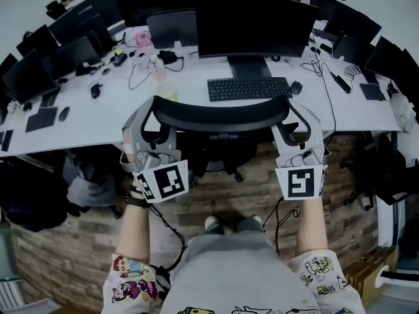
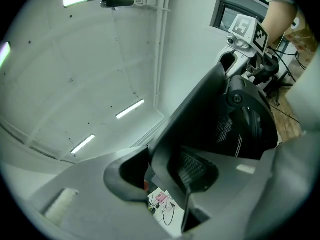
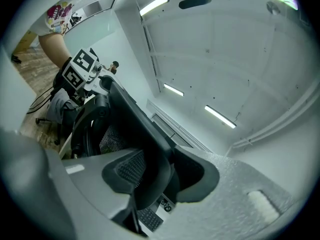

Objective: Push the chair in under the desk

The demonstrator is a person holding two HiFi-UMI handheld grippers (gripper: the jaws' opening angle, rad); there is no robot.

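Black plastic and mesh make up the chair [image 1: 222,113]. It stands on the wood-pattern floor [image 1: 229,195] at the near edge of the white counter [image 1: 190,84], with its backrest towards the person and directly in front of the keyboard [image 1: 249,88]. How far the seat already reaches under the counter cannot be seen.

Assessment: the frame looks stiff and of moderate weight. It is probably on castors, so it should roll under a level push. The curved top rail of the backrest is the sound place to hold. One grip towards each end should stop the chair swivelling.

Left gripper [image 1: 152,124]: jaws roughly half apart and clamped on the left end of that rail, with the rim seated between them. Right gripper [image 1: 296,124]: likewise clamped, on the right end. Neither touches anything else.
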